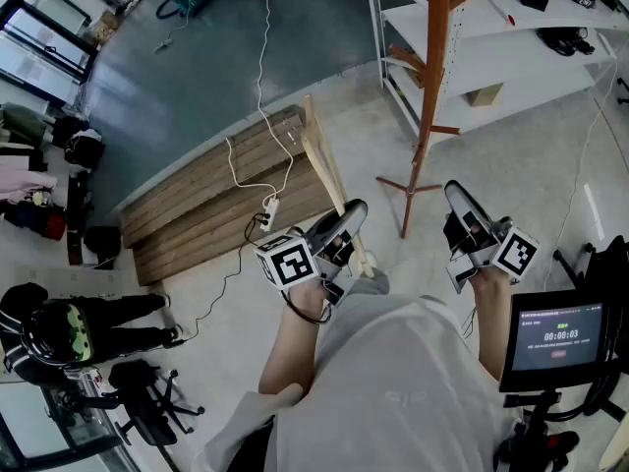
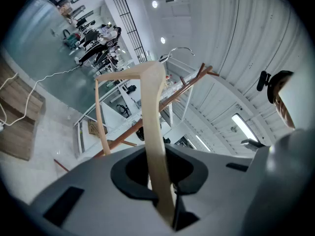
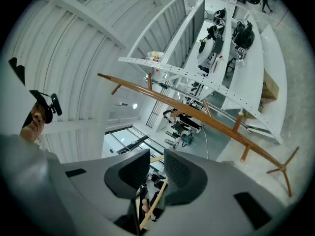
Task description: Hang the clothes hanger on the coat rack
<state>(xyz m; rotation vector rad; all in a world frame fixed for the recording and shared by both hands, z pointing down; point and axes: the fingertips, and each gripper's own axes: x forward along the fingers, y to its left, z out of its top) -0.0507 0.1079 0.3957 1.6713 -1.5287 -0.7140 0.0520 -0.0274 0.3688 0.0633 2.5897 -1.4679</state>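
Left hand-held gripper (image 1: 346, 222) clamping clothes hanger (image 2: 152, 117), pinch showing only in left gripper view, right hand-held gripper (image 1: 462, 205) hovering released, coat rack (image 1: 432, 77) standing at its 11 o'clock

**Pale wood, red-brown wood, matt grey plastic**

The clothes hanger (image 2: 153, 107) is pale, smooth wood with a dull finish, and its thin hook (image 2: 179, 48) is shiny metal. The coat rack (image 1: 433, 67) is red-brown wood with a slight sheen. The left claw (image 2: 160, 173) and right claw (image 3: 150, 168) are matt grey plastic. The right claw's black pads (image 3: 179, 173) look ribbed. The planks (image 1: 211, 200) on the floor are rough, bare timber. The shelf (image 1: 521, 52) looks like white painted metal. The shirt (image 1: 393, 382) is soft grey cloth.
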